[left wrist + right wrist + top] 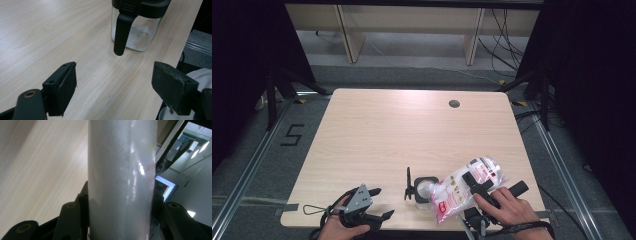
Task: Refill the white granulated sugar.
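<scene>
A clear plastic bag [452, 195] of white grains with red print lies tilted, its lower end over a small glass jar [424, 189] near the table's front edge. My right gripper [477, 184] is shut on the bag's middle. In the right gripper view the bag [120, 157] stands squeezed between both jaws of that gripper [120, 195]. The jar's black lid [408, 186] stands flipped open on its left. My left gripper [383, 202] rests open at the front left, apart from the jar. Its own view, taken over the open left gripper [115, 75], has the jar [140, 37] ahead, some white grains inside.
The light wooden table [402, 130] has a round cable hole [454, 104] at the back right. Its front edge runs close to both hands. A taped mark [292, 135] lies on the floor at left, and desks stand beyond the table.
</scene>
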Motion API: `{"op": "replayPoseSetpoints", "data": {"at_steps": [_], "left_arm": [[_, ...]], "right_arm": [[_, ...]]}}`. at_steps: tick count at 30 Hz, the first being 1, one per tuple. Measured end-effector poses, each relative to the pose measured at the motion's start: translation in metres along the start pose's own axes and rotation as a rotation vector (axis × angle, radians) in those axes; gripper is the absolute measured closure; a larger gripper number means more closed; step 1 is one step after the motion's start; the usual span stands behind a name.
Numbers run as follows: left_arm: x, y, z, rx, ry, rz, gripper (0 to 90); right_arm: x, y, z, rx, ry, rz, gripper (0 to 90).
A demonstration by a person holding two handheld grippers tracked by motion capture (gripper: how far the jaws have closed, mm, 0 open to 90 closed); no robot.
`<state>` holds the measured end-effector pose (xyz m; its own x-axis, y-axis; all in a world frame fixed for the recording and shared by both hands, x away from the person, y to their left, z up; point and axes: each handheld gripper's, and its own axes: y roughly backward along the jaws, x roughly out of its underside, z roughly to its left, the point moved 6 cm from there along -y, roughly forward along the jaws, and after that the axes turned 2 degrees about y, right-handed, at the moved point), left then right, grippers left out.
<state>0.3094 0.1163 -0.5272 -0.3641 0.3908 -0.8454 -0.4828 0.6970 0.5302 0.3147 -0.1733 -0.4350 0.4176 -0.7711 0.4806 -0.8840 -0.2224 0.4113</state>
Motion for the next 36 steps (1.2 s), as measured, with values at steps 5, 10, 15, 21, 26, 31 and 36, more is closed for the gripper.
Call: {"op": "replayPoseSetpoints", "data": {"at_steps": [5,10,15,21,26,31,36], "left_arm": [[0.0006,0.0008,0.0004,-0.006,0.003,0.011,19.7],[0.0001,-0.0001,0.0,0.0,0.0,0.001,19.7],[0.0001,-0.001,-0.0002,0.001,0.004,-0.007,19.7],[0.0001,-0.001,-0.0005,0.001,0.008,-0.008,19.7],[0.0002,0.0001,-0.0003,0.0,0.004,0.002,19.7],[0.0003,0.0004,-0.001,0.006,0.004,0.008,19.7],[0.0003,0.0008,-0.0009,0.004,0.003,0.012,19.7]], "right_arm": [[0.0002,0.0003,0.0008,0.0,-0.005,0.001,54.6],[-0.0002,0.0002,0.0029,-0.018,0.002,-0.006,54.7],[-0.0002,0.0003,0.0029,-0.017,0.002,-0.007,54.8],[0.0018,0.0017,0.009,-0.043,-0.049,0.019,55.0],[0.0015,0.0017,0.0089,-0.041,-0.052,0.014,55.2],[0.0014,0.0017,0.0094,-0.04,-0.05,0.016,55.5],[0.0014,0.0022,0.0092,-0.039,-0.052,0.017,55.8]]}}
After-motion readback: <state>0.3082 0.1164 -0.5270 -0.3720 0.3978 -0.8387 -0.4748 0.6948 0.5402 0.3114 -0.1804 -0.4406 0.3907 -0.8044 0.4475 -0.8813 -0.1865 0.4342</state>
